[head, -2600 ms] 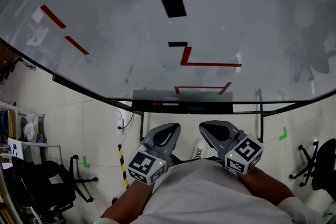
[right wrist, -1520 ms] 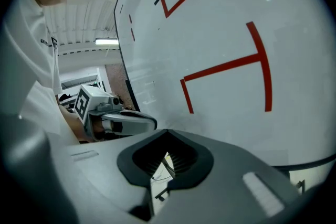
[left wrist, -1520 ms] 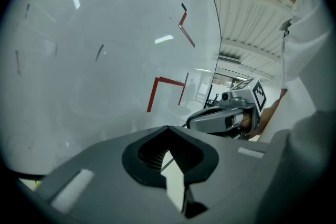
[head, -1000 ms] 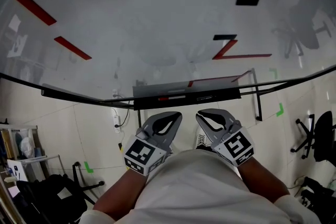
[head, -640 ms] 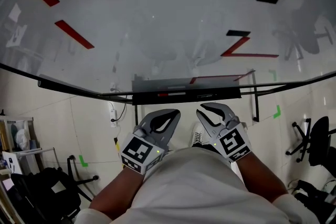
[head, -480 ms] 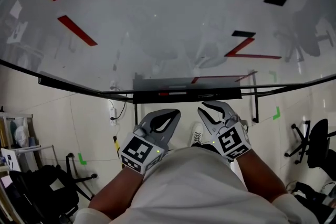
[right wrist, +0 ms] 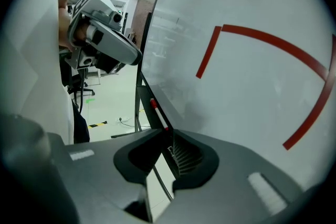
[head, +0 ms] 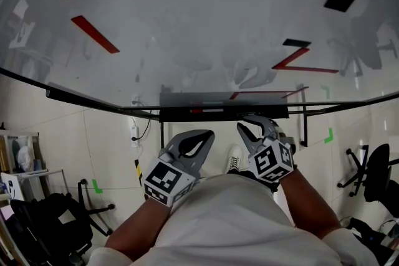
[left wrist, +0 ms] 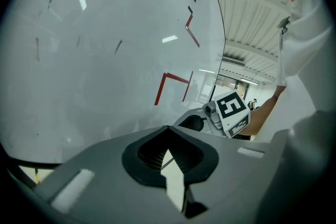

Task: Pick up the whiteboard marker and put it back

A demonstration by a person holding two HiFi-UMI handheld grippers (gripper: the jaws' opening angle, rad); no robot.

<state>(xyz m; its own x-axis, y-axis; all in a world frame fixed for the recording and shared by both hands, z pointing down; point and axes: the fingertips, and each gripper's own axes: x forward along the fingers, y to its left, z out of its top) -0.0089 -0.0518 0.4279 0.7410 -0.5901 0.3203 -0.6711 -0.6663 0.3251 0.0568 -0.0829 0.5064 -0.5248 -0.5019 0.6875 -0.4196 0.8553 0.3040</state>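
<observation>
Red on the cap, white on the barrel: logged whiteboard marker (head: pixel 206 111) lying flat along the tray (head: pixel 255 113) fixed under the lower edge of the whiteboard (head: pixel 187 22). Found it untouched by either tool and well apart from both. Read it in the right gripper view as running lengthwise in the tray, red end away from the camera, lined up beyond the jaw gap.

Checked left gripper (head: pixel 208 133): jaw tips pressed together, hollow behind them holding nothing, only pale background seen through it. Held low and close to the torso, below the tray.

Checked right gripper (head: pixel 252 126): jaws parted by a narrow gap at the tips, nothing between them. Placed nearer the tray than the left one in the head view and pointing toward it; not touching tray or marker.

Judged progress: at the very start. No grasp, no lift, no return. Taken as the approach step, with the right tool the likelier one to pick, given its parted jaws and its aim along the tray.

Left to do: close in on the barrel, probably widen the jaws first, grip across the barrel, lift clear of the tray lip, then lay it back in the tray and let go.

Flagged risk: shallow tray with the board face just behind, so little room for the far jaw; possible roll of the round barrel if nudged.
</observation>
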